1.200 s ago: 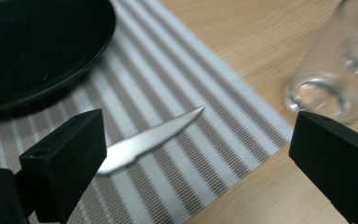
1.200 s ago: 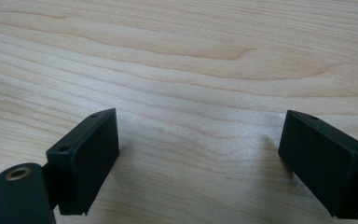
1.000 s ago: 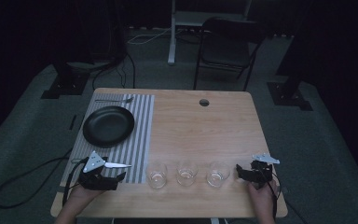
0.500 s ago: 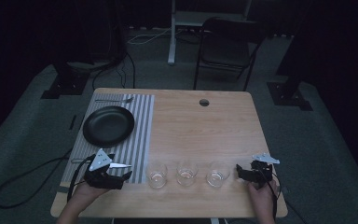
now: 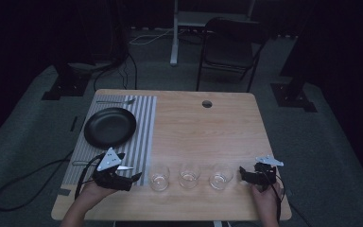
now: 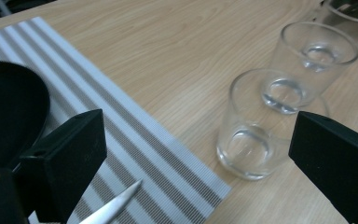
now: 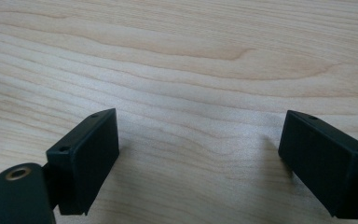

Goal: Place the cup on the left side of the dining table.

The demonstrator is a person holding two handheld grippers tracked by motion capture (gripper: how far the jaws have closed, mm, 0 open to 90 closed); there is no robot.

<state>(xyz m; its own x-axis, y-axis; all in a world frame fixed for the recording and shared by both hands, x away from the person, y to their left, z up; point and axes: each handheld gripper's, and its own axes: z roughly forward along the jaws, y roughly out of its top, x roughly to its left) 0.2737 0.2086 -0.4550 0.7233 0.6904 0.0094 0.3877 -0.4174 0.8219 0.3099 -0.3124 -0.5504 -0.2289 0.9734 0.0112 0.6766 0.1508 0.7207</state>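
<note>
- My left gripper (image 5: 134, 178) stands with its jaws spread wide and nothing between them, just off the near corner of the striped placemat (image 5: 142, 137); I judge I hold it open so it can close around a glass.
- The nearest glass (image 6: 256, 126) sits just ahead of it, toward its right jaw, upright on the bare wooden table (image 5: 203, 132) and untouched.
- Three glasses stand in one row: that one, a second (image 5: 189, 175) right behind it, and a third (image 5: 220, 177) farthest along, close to my right gripper (image 5: 242, 173).
- My right gripper rests low by the table with its jaws apart and empty, probably waiting its turn.
- One black plate (image 5: 110, 126) lies on the placemat, off my left gripper's left jaw.
- One knife tip (image 6: 114, 209) shows below my left jaws.
- One fork (image 5: 116, 101) lies beyond the plate.
</note>
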